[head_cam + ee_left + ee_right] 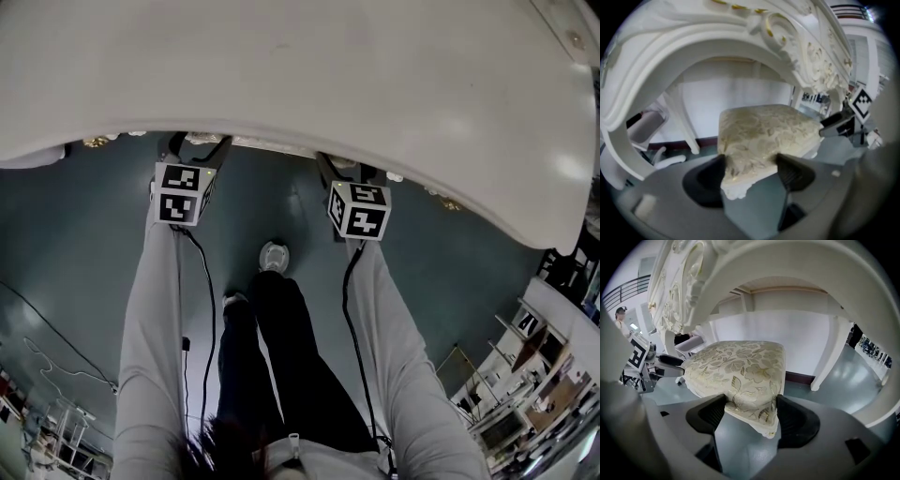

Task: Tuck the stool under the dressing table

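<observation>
The stool [740, 364] stands in the knee space under the white carved table [328, 75], and the tabletop hides it completely from the head view. The left tongs [751, 169] are clamped on one near corner of its brocade cushion and the right tongs [751, 411] on the other, with the pads pressed against the padding on both sides. That padding looks soft and springy, so a hold there probably squashes and may slip. The firmer seat rim just under the fabric seems the safer place to grip. The frame is likely stiff and moderately heavy, so it is best slid along the floor [84, 244] with even pressure from both corners to keep it from skewing.
</observation>
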Demonstrator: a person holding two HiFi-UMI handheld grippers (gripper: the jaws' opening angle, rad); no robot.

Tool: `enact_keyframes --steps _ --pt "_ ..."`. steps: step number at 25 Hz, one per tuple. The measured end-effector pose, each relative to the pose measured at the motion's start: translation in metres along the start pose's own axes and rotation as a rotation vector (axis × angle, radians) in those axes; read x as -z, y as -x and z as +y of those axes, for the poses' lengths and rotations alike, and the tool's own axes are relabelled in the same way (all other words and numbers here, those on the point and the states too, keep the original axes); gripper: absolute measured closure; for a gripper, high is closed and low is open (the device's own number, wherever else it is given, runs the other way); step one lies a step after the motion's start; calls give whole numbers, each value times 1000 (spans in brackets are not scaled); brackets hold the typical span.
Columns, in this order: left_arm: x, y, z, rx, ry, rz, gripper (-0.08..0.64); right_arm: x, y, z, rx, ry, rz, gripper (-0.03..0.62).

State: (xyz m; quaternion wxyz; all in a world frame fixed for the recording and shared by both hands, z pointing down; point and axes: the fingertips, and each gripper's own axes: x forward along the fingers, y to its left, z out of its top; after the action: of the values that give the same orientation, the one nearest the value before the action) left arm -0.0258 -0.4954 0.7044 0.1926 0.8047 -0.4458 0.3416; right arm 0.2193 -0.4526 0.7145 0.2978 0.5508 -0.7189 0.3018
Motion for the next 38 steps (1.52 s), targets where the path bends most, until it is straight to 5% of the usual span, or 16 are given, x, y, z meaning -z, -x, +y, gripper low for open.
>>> enact_keyframes --steps 7,9,12,18,38 --pt "-9 20 -5 -80 8 -44 226 -9 22 11 -38 -36 -64 303" --pt "-12 30 -3 -123 -2 -54 306 -11 30 16 -37 -47 -70 412" --pt "-17 48 4 -194 5 -76 516 -14 42 21 -19 -72 -90 588" --pt "-21 88 -10 -146 37 -128 552 -13 76 41 -27 -97 -116 591" --pt "-32 236 -59 17 -93 -240 552 -29 235 107 50 -97 -283 591"
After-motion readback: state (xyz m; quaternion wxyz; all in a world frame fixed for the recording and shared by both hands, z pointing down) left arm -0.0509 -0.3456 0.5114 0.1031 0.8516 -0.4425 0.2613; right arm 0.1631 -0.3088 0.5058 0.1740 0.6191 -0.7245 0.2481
